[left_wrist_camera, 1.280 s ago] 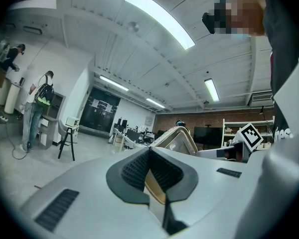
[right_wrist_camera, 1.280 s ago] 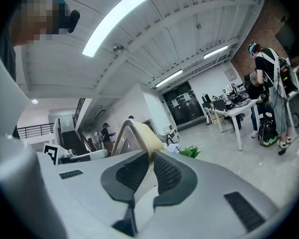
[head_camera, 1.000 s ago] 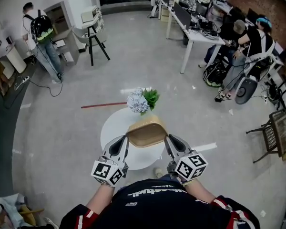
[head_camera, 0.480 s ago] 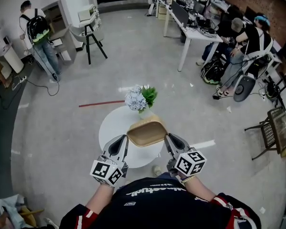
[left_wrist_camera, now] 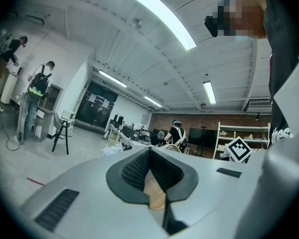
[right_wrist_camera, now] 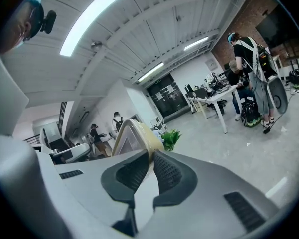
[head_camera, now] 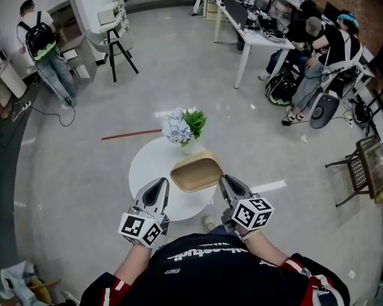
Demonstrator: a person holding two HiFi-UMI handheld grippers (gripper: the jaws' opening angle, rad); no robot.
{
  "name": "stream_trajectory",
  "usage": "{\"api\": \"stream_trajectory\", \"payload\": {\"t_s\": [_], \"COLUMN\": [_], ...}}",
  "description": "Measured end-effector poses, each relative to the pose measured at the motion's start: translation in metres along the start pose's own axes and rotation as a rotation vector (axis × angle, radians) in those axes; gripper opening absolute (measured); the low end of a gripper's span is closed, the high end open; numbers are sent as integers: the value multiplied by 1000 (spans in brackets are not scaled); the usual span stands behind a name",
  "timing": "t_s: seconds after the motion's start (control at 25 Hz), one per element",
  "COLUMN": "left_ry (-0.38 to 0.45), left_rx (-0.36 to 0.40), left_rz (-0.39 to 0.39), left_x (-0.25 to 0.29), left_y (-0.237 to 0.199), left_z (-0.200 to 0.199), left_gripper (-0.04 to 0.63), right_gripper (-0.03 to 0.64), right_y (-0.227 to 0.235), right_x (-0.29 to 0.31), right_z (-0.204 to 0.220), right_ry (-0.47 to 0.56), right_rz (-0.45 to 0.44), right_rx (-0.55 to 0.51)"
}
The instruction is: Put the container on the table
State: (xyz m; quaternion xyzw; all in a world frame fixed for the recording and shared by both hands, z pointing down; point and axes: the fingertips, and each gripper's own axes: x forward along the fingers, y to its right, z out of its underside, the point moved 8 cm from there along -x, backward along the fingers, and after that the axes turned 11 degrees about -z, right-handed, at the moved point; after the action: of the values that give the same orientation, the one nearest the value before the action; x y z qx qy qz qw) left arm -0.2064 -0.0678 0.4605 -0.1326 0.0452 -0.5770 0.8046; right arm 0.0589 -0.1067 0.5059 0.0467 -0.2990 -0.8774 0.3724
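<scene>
Round bench [head_camera: 147, 167] bears flowers [head_camera: 184, 125] at twelve o'clock; left gripper [head_camera: 162, 182] and right gripper [head_camera: 223, 180] jaws pinch the container [head_camera: 196, 174] by opposite rims for a level set-down.

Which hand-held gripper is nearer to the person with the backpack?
Left. The left hand-held gripper sits on the container's side toward the person; the right hand-held gripper is at its other end, farther.
</scene>
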Motion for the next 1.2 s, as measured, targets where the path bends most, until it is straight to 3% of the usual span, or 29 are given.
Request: {"api": "stream_trajectory", "payload": {"t_s": [0.36,0.92,1.2], "left_ry": [-3,-25,28], "left_rx": [-18,14,22], "left_rz": [-4,31,67], "left_x": [9,24,24], "left_y": [-1,13,22], "left_z": [3,16,15], "left_gripper": [23,23,23], "right_gripper": [52,52,52], "right_y": [22,61,74], "right_x": [-1,-3,0], "right_z": [12,38,48], "right_ry": [4,-23,-31], "right_rz": [18,83,99], "right_rx": [141,351,417]}}
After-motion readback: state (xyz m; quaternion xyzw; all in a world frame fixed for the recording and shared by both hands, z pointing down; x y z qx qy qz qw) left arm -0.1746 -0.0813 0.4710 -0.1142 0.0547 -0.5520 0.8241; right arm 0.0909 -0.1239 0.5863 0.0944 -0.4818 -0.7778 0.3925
